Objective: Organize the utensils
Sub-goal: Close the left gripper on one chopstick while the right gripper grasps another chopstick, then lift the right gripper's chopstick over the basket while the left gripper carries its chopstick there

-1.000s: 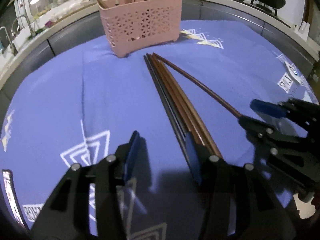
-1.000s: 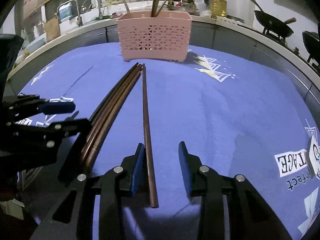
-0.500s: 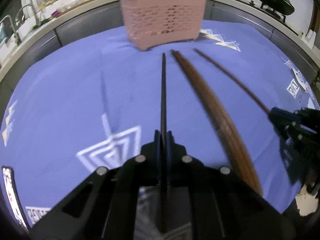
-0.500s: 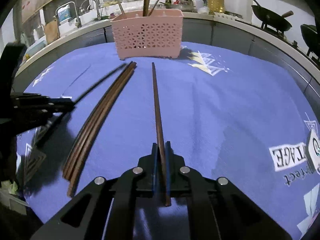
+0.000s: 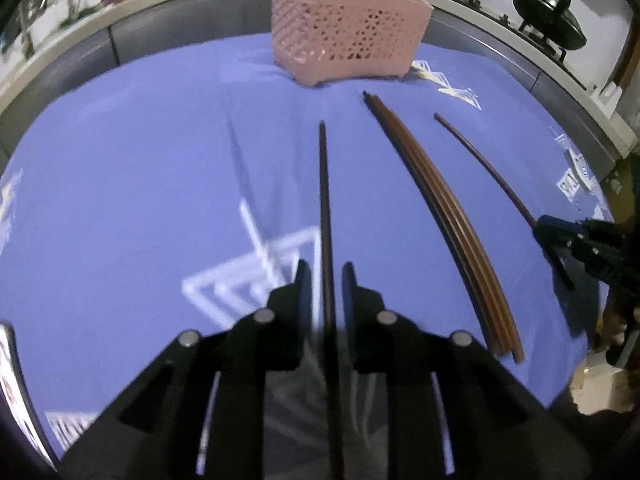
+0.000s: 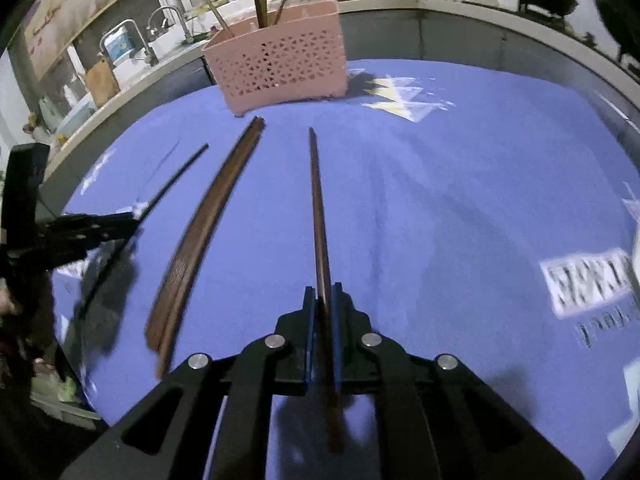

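A pink lattice utensil basket (image 5: 348,32) stands at the far side of the blue cloth and holds several sticks; it also shows in the right wrist view (image 6: 280,60). My left gripper (image 5: 325,276) is shut on a dark chopstick (image 5: 325,200) that points at the basket. My right gripper (image 6: 322,300) is shut on a brown chopstick (image 6: 318,208), lifted off the cloth. A bundle of brown chopsticks (image 5: 452,216) lies on the cloth between the two grippers, also in the right wrist view (image 6: 208,224).
The blue patterned tablecloth (image 5: 140,180) covers a table with a grey edge. A counter with a sink and taps (image 6: 132,40) lies at the back left. Woks (image 5: 548,20) sit on a stove at the back right.
Both grippers closed from open onto one chopstick each. Both then lifted their chopsticks away from the bundle, which stays on the cloth.
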Tool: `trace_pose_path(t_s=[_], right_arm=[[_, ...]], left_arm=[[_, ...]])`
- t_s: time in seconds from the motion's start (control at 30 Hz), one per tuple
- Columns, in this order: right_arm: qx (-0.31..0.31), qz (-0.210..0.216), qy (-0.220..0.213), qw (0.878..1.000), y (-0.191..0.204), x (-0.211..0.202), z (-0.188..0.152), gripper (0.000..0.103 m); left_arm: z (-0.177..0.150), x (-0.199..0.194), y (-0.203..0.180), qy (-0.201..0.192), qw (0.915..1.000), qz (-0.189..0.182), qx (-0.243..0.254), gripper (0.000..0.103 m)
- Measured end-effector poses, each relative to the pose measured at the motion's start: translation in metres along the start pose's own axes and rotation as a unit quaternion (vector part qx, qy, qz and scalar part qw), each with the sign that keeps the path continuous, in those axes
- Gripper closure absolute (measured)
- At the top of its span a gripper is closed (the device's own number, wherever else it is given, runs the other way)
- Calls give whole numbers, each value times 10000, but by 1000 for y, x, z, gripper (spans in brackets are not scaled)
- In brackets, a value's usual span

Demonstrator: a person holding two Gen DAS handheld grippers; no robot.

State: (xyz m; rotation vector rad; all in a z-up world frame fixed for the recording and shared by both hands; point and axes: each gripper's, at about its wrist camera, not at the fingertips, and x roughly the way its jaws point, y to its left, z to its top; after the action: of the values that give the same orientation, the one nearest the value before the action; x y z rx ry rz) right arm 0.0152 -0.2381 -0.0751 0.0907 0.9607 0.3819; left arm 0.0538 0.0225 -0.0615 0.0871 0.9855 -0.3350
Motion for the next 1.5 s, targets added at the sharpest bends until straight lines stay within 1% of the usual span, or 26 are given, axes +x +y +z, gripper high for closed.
trace_pose_path(t_s=[0.1, 0.17, 0.33, 0.4, 0.5, 0.53, 0.57, 0.67, 0.7, 0.73, 0.87, 0.9, 1.0, 1.07, 1.13, 1.23, 1.33, 1.43, 1.5], right_arm=[[-67, 86, 17, 9999, 4, 15, 19, 94], [-175, 10, 19, 9998, 10, 27, 37, 94], [-301, 45, 113, 9995, 17, 53, 76, 94], [-279, 105, 178, 9994, 15, 62, 90, 94], [-216, 285, 294, 9989, 11, 75, 108, 94], [-256, 309, 330, 9987, 10, 77, 111, 95], [-279, 285, 372, 9985, 10, 79, 114, 98], [-228, 285, 398, 9985, 11, 77, 119, 98], [-225, 329, 286, 9988, 12, 70, 120, 98], [-227, 414, 57, 9989, 13, 56, 121, 98], [-259, 645, -898, 9935, 19, -5, 122, 98], [-286, 707, -1200, 9898, 21, -26, 122, 98], [-407, 744, -1850, 9791, 25, -69, 121, 98], [-447, 733, -2144, 9730, 30, -88, 119, 98], [-439, 707, -2324, 9691, 33, -99, 125, 98], [-437, 668, -2516, 9645, 36, -112, 122, 98], [-472, 581, -2582, 9632, 41, -116, 120, 98], [-507, 492, -2619, 9625, 47, -117, 118, 98], [-517, 475, -2617, 9626, 48, -116, 118, 98]], left_arm=[[17, 10, -2, -32, 10000, 19, 85, 87], [29, 18, -3, -51, 9999, 18, 134, 87], [54, 34, -6, -111, 9992, 168, 340, 87], [59, 38, -7, -139, 9987, 235, 420, 87], [67, 43, -8, -165, 9984, 222, 497, 87], [71, 45, -9, -171, 9981, 201, 556, 89], [72, 45, -9, -168, 9981, 162, 575, 96], [77, 46, -5, -70, 9985, 72, 529, 98], [79, 40, -3, -130, 9988, 29, 462, 98], [79, 33, 0, -211, 9990, -43, 402, 98], [86, -27, 10, -913, 9951, -343, 142, 98], [88, -46, 12, -1132, 9927, -399, 87, 98], [90, -94, 19, -1676, 9846, -499, -23, 98], [89, -123, 21, -2005, 9786, -466, -40, 98], [87, -144, 22, -2243, 9734, -453, -74, 98], [82, -168, 24, -2515, 9667, -463, -121, 98], [81, -174, 30, -2559, 9656, -430, -153, 98], [77, -171, 34, -2569, 9656, -365, -181, 98], [76, -172, 35, -2570, 9654, -386, -210, 98]])
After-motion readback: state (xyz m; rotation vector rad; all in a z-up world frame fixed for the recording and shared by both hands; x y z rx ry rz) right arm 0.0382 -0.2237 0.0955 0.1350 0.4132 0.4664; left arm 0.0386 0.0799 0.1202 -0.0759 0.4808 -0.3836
